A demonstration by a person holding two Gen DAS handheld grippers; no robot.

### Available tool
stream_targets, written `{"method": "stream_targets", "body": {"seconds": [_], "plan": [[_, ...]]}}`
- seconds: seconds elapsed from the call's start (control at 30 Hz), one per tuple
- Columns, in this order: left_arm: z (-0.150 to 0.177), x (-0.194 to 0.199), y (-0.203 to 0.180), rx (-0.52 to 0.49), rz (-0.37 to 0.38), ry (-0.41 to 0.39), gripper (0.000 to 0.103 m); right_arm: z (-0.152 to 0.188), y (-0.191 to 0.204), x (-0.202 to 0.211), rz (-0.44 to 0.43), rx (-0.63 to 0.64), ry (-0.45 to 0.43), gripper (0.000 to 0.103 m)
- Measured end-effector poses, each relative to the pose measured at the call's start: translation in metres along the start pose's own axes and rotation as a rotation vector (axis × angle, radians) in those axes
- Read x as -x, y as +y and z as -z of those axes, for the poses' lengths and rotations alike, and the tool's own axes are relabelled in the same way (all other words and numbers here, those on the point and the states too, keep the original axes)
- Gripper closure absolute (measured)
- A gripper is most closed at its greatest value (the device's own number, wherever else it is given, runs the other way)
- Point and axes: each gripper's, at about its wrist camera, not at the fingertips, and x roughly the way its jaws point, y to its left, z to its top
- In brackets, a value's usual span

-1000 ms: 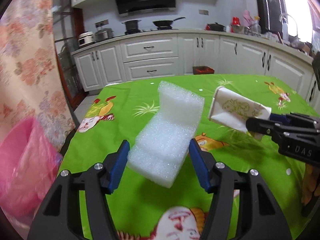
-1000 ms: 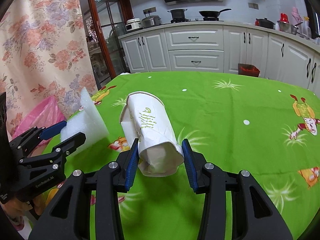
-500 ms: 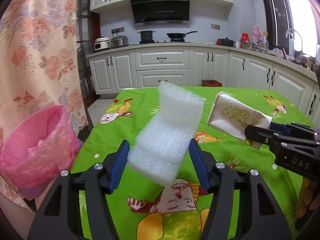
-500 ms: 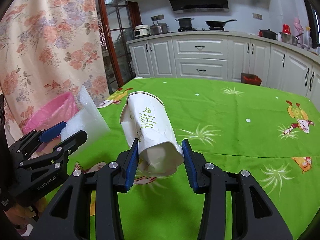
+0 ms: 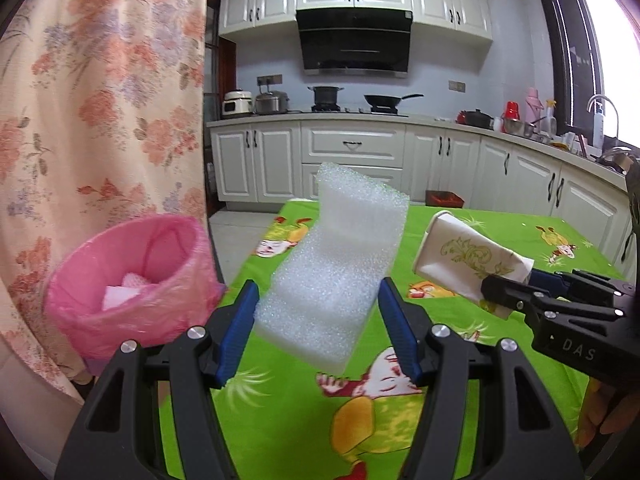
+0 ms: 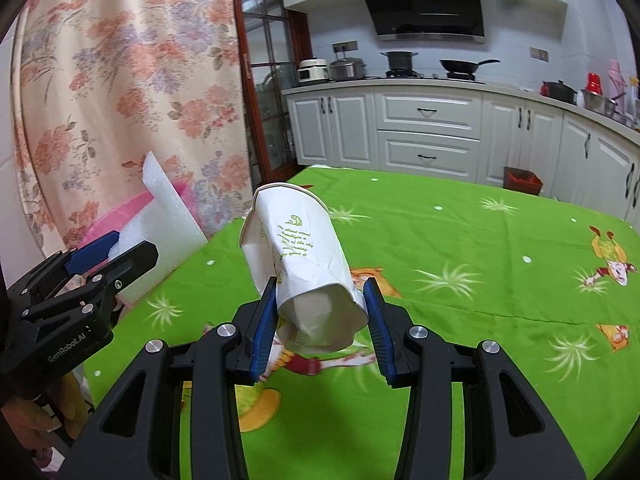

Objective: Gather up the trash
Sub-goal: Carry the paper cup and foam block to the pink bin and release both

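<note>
My left gripper [image 5: 318, 312] is shut on a white foam block [image 5: 340, 264], held above the green tablecloth [image 5: 480, 420]. A crumpled white paper cup [image 6: 300, 256] with green print is clamped by its base in my right gripper [image 6: 320, 312]. In the left wrist view the cup [image 5: 464, 264] and right gripper [image 5: 506, 294] hang at the right. In the right wrist view the foam [image 6: 168, 232] and left gripper [image 6: 114, 254] show at the left. A bin lined with a pink bag [image 5: 132, 284] stands off the table's left edge, with white scraps inside.
A flowered curtain [image 5: 100, 120] hangs behind the bin. White kitchen cabinets [image 5: 352, 156] with pots run along the far wall. A small red bin [image 6: 522, 180] sits on the floor beyond the table. A hand [image 5: 608, 412] holds the right gripper.
Both grippers have drawn back and up toward the table's left edge with their loads. The pink bin has come further into view, nearer the left gripper.
</note>
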Motion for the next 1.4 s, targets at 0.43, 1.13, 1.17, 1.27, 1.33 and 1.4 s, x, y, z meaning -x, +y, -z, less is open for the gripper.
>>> {"method": "stream_targets", "body": {"seconds": [0.43, 1.13, 1.17, 1.27, 1.33, 1.4], "plan": [[-0.013, 0.015, 0.064, 0.078, -0.115, -0.048, 0.043, -0.034, 0.062, -0.026, -0.115, 0.113, -0.009, 0.062], [-0.043, -0.012, 0.200, 0.193, -0.321, -0.012, 0.043, -0.102, 0.178, -0.127, -0.321, 0.227, 0.020, 0.062], [-0.043, -0.016, 0.206, 0.197, -0.326, -0.004, 0.043, -0.104, 0.182, -0.134, -0.325, 0.227, 0.026, 0.062], [-0.045, -0.027, 0.215, 0.214, -0.335, 0.008, 0.043, -0.109, 0.187, -0.150, -0.335, 0.218, 0.043, 0.062], [-0.045, -0.032, 0.220, 0.225, -0.339, 0.013, 0.043, -0.112, 0.190, -0.159, -0.336, 0.217, 0.052, 0.062], [-0.045, -0.037, 0.224, 0.233, -0.345, 0.019, 0.043, -0.114, 0.191, -0.166, -0.340, 0.211, 0.062, 0.062]]}}
